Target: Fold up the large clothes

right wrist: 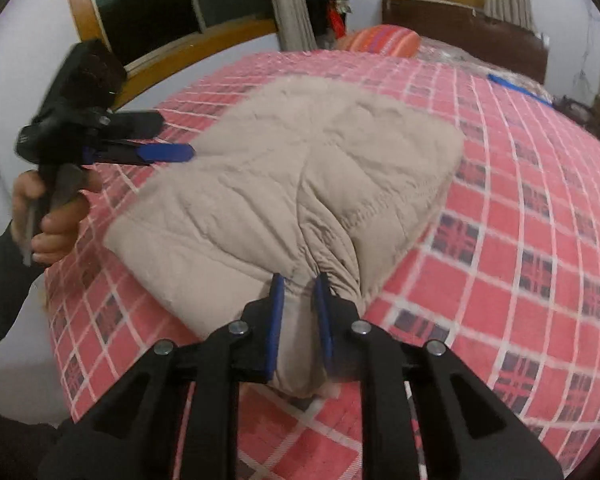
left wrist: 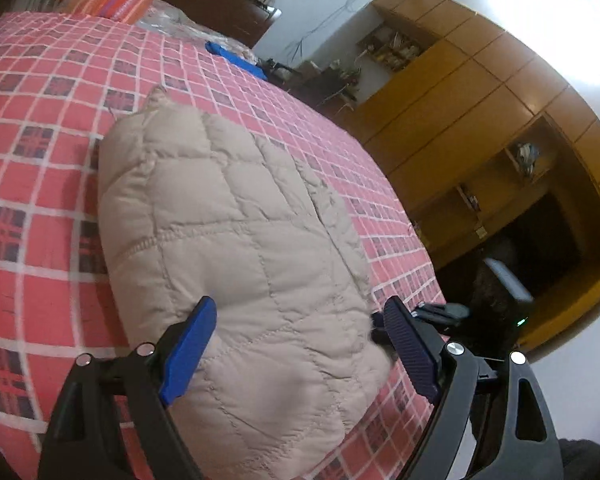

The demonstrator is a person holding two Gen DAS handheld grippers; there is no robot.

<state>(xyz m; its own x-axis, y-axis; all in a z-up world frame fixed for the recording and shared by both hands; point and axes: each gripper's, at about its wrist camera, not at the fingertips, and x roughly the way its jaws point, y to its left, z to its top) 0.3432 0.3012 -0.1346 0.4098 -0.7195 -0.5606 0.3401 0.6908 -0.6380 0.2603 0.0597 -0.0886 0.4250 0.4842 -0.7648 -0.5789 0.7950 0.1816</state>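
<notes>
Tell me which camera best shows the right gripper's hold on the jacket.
Right wrist view: the right gripper has its jaws shut on a bunched edge of the beige quilted jacket. The left wrist view shows the jacket, but only a sliver of that gripper.

A red-checked bed (right wrist: 520,208) carries a folded beige quilted jacket (right wrist: 300,168).

A home bedroom: a bed (left wrist: 40,152) under a red checked cover fills the frame, wooden wardrobes (left wrist: 480,92) upper right, curtained windows (right wrist: 152,0) upper left.
</notes>
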